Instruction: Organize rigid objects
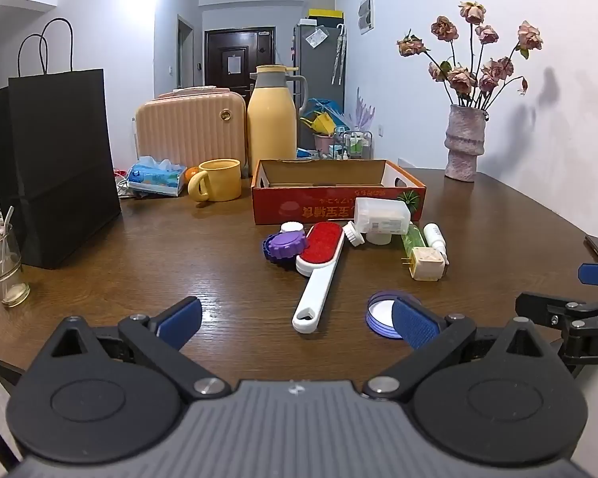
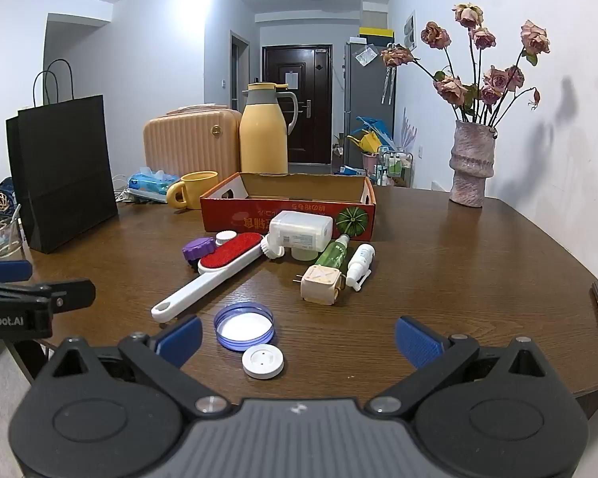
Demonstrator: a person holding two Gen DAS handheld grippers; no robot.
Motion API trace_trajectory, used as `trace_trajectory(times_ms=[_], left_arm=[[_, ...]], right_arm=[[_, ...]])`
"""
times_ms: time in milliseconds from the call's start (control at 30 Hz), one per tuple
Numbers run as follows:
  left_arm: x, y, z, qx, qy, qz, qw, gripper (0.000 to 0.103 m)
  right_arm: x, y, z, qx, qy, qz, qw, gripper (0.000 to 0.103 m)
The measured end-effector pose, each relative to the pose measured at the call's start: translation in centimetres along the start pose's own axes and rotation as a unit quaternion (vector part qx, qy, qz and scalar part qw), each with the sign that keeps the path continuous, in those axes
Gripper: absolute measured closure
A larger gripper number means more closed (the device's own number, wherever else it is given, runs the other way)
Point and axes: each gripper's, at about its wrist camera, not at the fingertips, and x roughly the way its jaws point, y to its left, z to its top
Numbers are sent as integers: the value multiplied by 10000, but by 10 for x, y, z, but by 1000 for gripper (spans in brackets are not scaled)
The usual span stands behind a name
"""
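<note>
Two grippers hang low over the near edge of the wooden table (image 1: 139,247), side by side and both aimed toward the far wall. The left gripper (image 1: 295,324) has its blue-padded fingers (image 1: 179,320) spread wide with nothing between them; the handle end of the lint brush (image 1: 319,263) lies on the table in the gap between the fingers, untouched. The right gripper (image 2: 299,336) is likewise wide open and holds nothing; a blue lid (image 2: 244,326) and a white round cap (image 2: 263,361) lie on the table between its fingers, the cap just in front of the lid.

Beyond the brush's red head sit a purple cap (image 2: 197,249) and a small white cap (image 2: 225,237). To the right lie a white plastic container (image 2: 301,231), tipped on its side, a green bottle (image 2: 335,255), a white dropper bottle (image 2: 360,265) and a beige plug cube (image 2: 323,285), all close together. Behind them stands the open red cardboard box (image 2: 227,213). A black paper bag (image 1: 63,167), a yellow mug (image 1: 217,185), a yellow thermos (image 1: 271,119) and a vase of dried roses (image 1: 464,143) stand farther off.
</note>
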Motion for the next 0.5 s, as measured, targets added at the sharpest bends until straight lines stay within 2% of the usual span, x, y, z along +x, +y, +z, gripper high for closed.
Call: trace_trajectory(times_ms=[500], left_arm=[[-1,0,0,-63,34,-46,10000,0]], right_arm=[[0,0,0,-19,4,-9,10000,0]])
